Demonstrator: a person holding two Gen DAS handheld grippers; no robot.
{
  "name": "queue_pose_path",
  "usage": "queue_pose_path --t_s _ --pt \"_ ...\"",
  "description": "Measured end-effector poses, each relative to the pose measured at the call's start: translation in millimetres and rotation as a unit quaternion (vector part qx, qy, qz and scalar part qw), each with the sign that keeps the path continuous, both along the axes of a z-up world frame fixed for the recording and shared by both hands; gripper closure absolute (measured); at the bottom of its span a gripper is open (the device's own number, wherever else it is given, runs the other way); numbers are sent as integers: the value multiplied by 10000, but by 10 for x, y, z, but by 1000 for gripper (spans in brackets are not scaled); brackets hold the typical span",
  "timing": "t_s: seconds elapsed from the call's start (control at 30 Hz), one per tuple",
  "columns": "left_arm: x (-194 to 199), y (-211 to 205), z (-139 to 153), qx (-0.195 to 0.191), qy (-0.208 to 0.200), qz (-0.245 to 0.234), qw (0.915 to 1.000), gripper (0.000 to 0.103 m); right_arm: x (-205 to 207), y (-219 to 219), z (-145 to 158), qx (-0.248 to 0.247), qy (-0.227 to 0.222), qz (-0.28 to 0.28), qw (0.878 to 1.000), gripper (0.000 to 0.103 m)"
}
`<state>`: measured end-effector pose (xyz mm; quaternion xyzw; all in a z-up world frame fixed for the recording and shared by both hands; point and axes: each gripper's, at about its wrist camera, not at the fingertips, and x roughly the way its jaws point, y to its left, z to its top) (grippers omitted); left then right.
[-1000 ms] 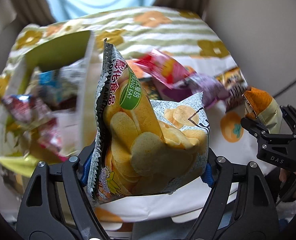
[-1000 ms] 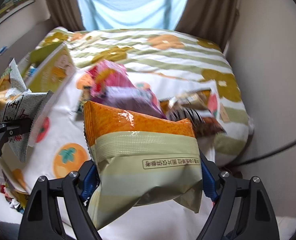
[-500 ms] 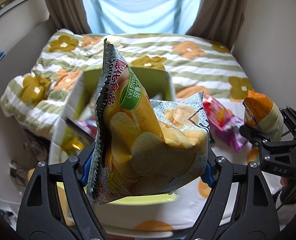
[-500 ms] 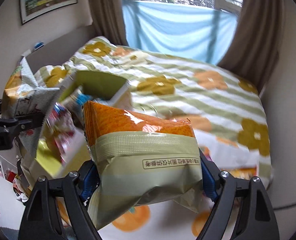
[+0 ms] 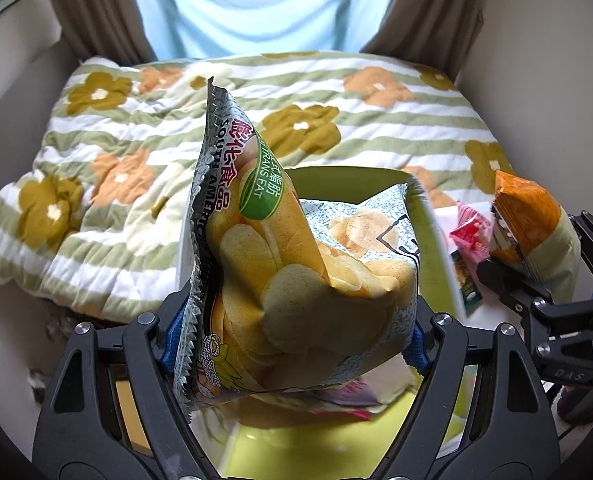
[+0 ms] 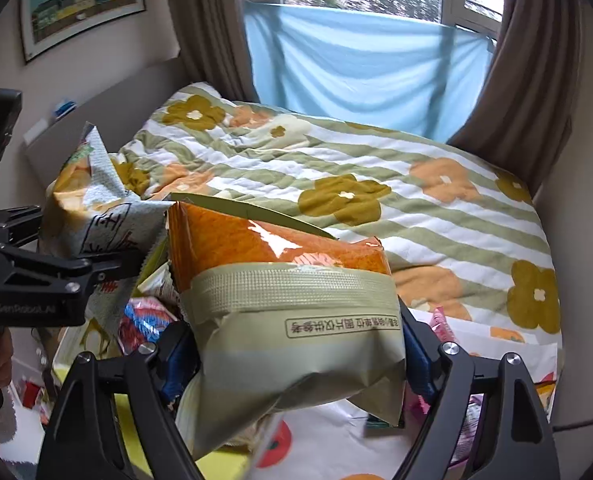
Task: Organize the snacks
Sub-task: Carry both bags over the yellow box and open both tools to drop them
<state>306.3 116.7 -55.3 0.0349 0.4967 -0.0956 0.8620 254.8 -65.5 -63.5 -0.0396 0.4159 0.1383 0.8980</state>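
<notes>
My left gripper [image 5: 292, 336] is shut on a grey potato chip bag [image 5: 296, 280] with yellow chips printed on it, held over a yellow-green cardboard box [image 5: 336, 432]. My right gripper [image 6: 292, 356] is shut on an orange and pale green snack bag [image 6: 296, 320], held just right of the box. The right gripper and its bag [image 5: 532, 228] show at the right edge of the left wrist view. The left gripper and chip bag [image 6: 92, 216] show at the left of the right wrist view. The box [image 6: 256, 210] holds several snack packets [image 6: 144, 320].
A bed with a flowered, green-striped quilt [image 6: 376, 184] lies beyond. A white cloth with orange fruit prints [image 6: 336, 440] lies under loose snack packets [image 5: 470, 232] to the right of the box. Curtains and a blue sheet hang at the window behind.
Both grippers have swung left with their bags. The box has come from the left to beneath the left gripper, and the loose snack pile has slid off to the right.
</notes>
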Motion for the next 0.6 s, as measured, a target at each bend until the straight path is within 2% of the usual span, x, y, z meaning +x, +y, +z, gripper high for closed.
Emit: queue_pose_path --t_s 0.1,0.17,0.33,0.6 --pt "151 81 -106 -162 176 -186 9995 17 59 87 -65 -31 122 -211 9997 22" --pt "178 122 -161 -202 186 -246 9993 0 79 139 -107 -57 195 -333 9992 22" --pt "156 293 -240 -289 235 -204 9991 0 115 232 -197 -75 350 -461 9983 22" --pt "-162 646 -343 -437 328 422 9976 0 48 387 -286 28 407 -226 9989 22"
